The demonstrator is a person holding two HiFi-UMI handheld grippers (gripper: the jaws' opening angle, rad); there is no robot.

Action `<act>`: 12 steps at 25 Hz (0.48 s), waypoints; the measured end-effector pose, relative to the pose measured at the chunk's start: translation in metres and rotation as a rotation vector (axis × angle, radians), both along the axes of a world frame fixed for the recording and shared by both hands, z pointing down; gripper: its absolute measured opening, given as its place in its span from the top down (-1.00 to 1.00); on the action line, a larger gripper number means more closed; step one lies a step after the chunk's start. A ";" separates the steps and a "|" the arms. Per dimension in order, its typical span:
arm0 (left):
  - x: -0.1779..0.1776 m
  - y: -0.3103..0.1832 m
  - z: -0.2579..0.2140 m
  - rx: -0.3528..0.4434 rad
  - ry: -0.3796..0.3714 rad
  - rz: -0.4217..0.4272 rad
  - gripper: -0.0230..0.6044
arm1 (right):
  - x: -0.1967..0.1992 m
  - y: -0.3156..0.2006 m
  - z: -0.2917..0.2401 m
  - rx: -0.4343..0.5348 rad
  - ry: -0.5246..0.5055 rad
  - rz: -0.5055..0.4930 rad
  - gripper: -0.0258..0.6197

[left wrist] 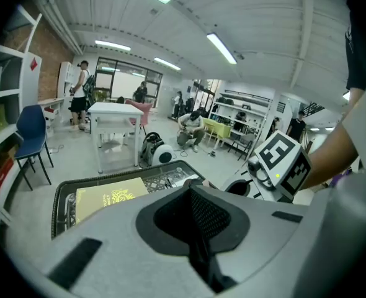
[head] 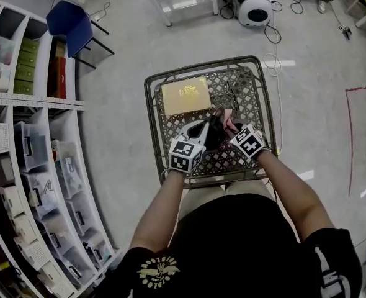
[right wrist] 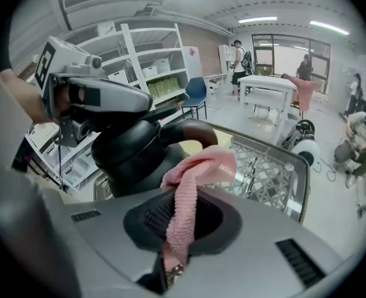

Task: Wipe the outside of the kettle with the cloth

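Pink cloth (right wrist: 198,166) clamped between the jaws of the right hand-held gripper (right wrist: 182,210), free end folded against the side of the black kettle (right wrist: 130,157), just under the handle. Left hand-held gripper (right wrist: 174,109) over the kettle's top; touching or not, cannot tell. Wire-mesh table (right wrist: 267,166) beyond.

Left gripper view next: shows jaws pressed together, nothing made out between them. Ahead, on the mesh, a flat yellow box (left wrist: 108,197).

Head view last: puts the kettle over the table's near half, nearer than the box, between the two hand-held grippers, cloth at its right side. Resting or lifted, not clear. Shelving (head: 28,135) at the left, blue chair (head: 71,23) beyond.
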State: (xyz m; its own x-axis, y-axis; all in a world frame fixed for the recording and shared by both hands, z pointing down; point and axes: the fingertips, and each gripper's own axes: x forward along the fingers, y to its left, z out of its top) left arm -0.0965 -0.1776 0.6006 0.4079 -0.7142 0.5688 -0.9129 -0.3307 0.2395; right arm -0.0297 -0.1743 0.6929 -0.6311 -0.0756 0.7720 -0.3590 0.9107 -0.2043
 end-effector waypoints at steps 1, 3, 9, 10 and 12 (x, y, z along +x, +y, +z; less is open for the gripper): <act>-0.001 0.000 0.000 0.001 -0.003 -0.001 0.91 | -0.005 -0.005 -0.001 0.010 -0.004 -0.007 0.83; -0.004 0.000 0.001 0.004 -0.009 -0.005 0.91 | -0.013 -0.012 -0.004 0.029 -0.014 -0.024 0.83; -0.008 -0.001 0.002 0.007 -0.011 -0.013 0.91 | -0.004 0.006 0.002 0.005 0.005 -0.011 0.83; -0.009 -0.001 0.001 0.007 -0.010 -0.012 0.91 | -0.002 0.012 0.003 0.007 0.009 -0.017 0.83; -0.009 -0.001 0.001 0.014 -0.018 -0.009 0.91 | 0.000 0.023 0.003 0.009 0.016 -0.022 0.83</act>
State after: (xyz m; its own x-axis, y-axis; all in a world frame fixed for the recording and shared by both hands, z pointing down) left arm -0.1060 -0.1784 0.6015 0.3915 -0.7256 0.5659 -0.9198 -0.3257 0.2188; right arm -0.0295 -0.1513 0.6961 -0.6201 -0.0686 0.7815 -0.3424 0.9200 -0.1908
